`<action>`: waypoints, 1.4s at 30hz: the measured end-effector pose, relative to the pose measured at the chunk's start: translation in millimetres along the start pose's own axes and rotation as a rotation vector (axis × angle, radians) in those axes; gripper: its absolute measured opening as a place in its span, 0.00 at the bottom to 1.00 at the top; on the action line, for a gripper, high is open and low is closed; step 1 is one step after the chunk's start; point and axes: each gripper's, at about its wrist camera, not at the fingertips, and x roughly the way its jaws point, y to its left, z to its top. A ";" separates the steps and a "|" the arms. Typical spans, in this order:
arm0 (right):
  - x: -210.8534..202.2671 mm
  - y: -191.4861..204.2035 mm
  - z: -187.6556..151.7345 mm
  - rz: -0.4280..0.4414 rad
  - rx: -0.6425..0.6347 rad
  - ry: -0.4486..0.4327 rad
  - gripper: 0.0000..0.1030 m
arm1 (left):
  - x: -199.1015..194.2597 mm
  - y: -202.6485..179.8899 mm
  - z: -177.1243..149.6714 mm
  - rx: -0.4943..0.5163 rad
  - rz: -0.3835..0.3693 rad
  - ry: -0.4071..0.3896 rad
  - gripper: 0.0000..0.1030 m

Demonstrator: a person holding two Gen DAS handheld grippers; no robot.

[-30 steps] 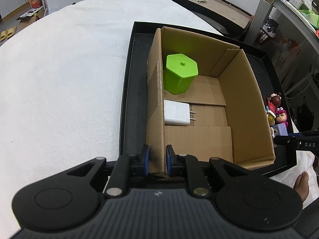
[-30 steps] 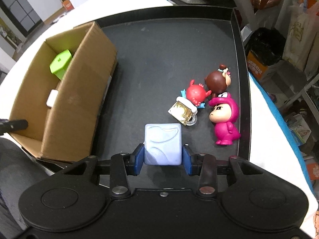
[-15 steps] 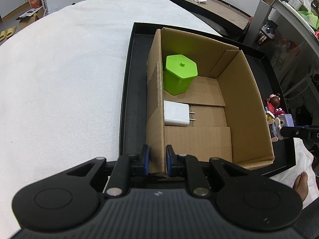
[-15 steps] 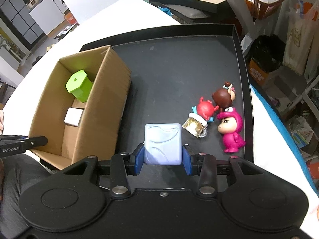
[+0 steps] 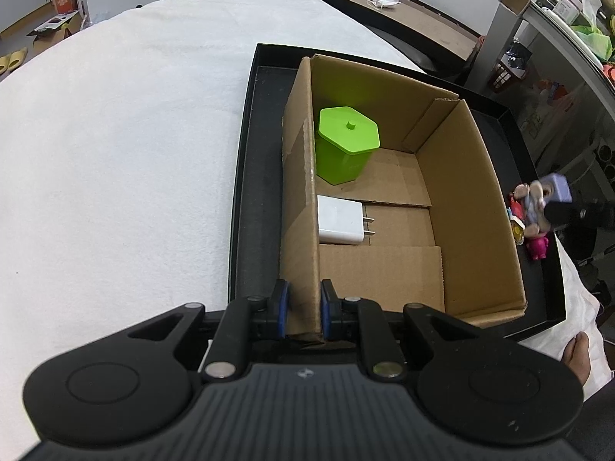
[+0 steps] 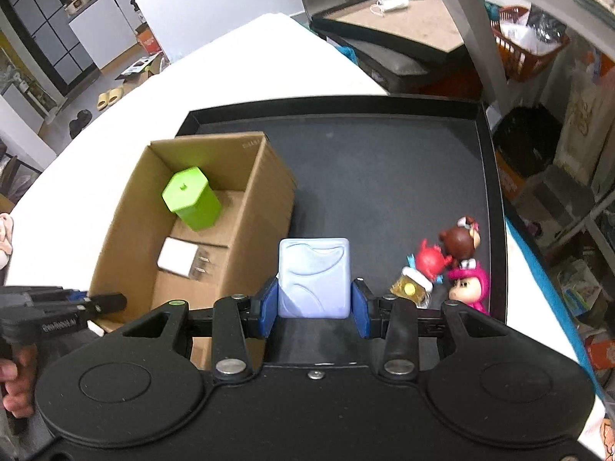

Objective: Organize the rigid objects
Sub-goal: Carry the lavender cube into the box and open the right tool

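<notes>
Right gripper (image 6: 314,313): 2 blue pads clamped on the flanks of the pale blue cube (image 6: 314,278), centre of the right wrist frame. Against the view 1 s ago, the cube has been lifted off the black tray (image 6: 384,161) and carried up and toward the cardboard box (image 6: 265,230); the tray floor and box now sit lower and smaller beneath it, and the left wrist view shows the cube blurred at its right edge, above the toys. Judgement: pick complete, transfer under way, release into the box outstanding. Left gripper (image 5: 301,313): narrow, closed on the near corner wall of the box at lower centre of its frame, unchanged over the last second, so the box is steadied for the drop. Materials: the cube is smooth, glossy moulded plastic with rounded edges and shallow curved relief on its face. The box is plain brown corrugated card, open-topped, with loose floor flaps. Inside, at the left of its floor, stand a matte lime-green hexagonal lidded container (image 5: 346,144) with a small knob, and a white glossy wall charger (image 5: 340,219) lying flat, 2 metal prongs showing. At lower right of the right wrist frame, 4 small hard figurines (image 6: 447,263) remain clustered on the tray. White textured cloth (image 5: 115,153) covers the table.
</notes>
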 end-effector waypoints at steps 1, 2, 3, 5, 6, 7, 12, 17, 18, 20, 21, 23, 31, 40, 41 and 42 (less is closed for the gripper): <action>-1.3 2.3 2.7 -0.003 -0.001 -0.005 0.38 | 0.0 0.1 -0.1 0.001 0.000 -0.001 0.15; -2.7 4.3 4.9 -0.006 -0.004 -0.009 0.38 | -0.1 0.2 -0.4 0.002 -0.002 -0.003 0.15; -4.1 6.8 7.3 -0.010 -0.008 -0.014 0.38 | -0.3 0.3 -0.7 0.002 -0.003 -0.004 0.15; -6.3 12.3 11.4 -0.018 -0.017 -0.020 0.38 | -0.3 0.7 -1.0 0.001 -0.005 -0.006 0.15; -7.5 15.6 13.5 -0.021 -0.024 -0.021 0.38 | -0.5 0.7 -1.2 0.002 -0.005 -0.007 0.15; -8.6 19.1 15.7 -0.022 -0.033 -0.022 0.38 | -0.5 0.6 -1.3 0.003 -0.005 -0.008 0.15; -11.1 35.1 24.0 -0.027 -0.068 -0.024 0.38 | 0.0 0.9 -1.5 0.006 -0.007 -0.011 0.15; -9.6 49.6 30.7 -0.038 -0.100 -0.024 0.38 | -0.4 1.3 -2.3 0.008 -0.010 -0.016 0.15; -8.6 52.1 32.0 -0.039 -0.103 -0.024 0.38 | -0.8 1.4 -2.5 0.008 -0.010 -0.017 0.15; -7.7 56.2 33.9 -0.043 -0.112 -0.025 0.38 | -0.9 1.2 -2.6 0.010 -0.011 -0.019 0.15; -7.4 58.7 34.7 -0.045 -0.117 -0.027 0.38 | -1.0 1.1 -2.5 0.012 -0.012 -0.019 0.15; -6.8 62.8 36.2 -0.045 -0.125 -0.029 0.38 | -1.1 1.3 -2.6 0.012 -0.013 -0.020 0.15; 4.8 76.5 40.5 -0.057 -0.154 -0.013 0.38 | -1.2 4.1 -2.7 0.004 -0.028 -0.021 0.16; 25.1 94.9 49.8 -0.063 -0.194 0.007 0.38 | -0.8 4.7 -3.8 0.012 -0.035 -0.026 0.16; 27.1 96.7 51.0 -0.068 -0.200 0.007 0.38 | -0.4 5.1 -3.9 0.011 -0.036 -0.026 0.16; 28.5 98.4 51.8 -0.071 -0.205 0.006 0.38 | -0.2 5.4 -3.8 0.010 -0.038 -0.026 0.16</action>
